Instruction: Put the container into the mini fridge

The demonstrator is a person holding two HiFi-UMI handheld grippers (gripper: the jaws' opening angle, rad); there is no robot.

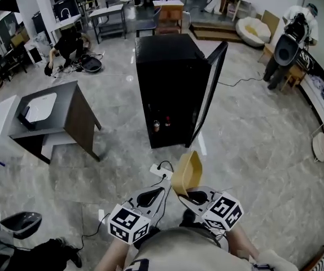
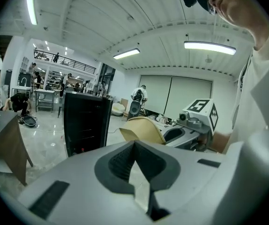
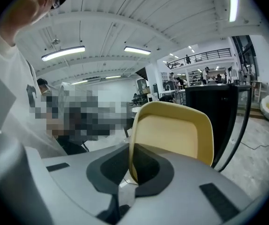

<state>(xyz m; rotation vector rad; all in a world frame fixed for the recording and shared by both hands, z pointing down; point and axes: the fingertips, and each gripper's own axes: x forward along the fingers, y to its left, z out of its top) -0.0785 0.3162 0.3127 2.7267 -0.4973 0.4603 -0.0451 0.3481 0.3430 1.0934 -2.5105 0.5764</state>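
Container (image 3: 172, 135) wall sits pinched in the nearly closed right tool (image 3: 130, 171).

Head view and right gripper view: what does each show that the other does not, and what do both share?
Only the head view: the left tool, a white power strip on the floor, small items low inside the black mini fridge. Only the right gripper view: the right tool shut on the rim of the yellow container, and ceiling lights. Both: the container and the fridge with its door open.
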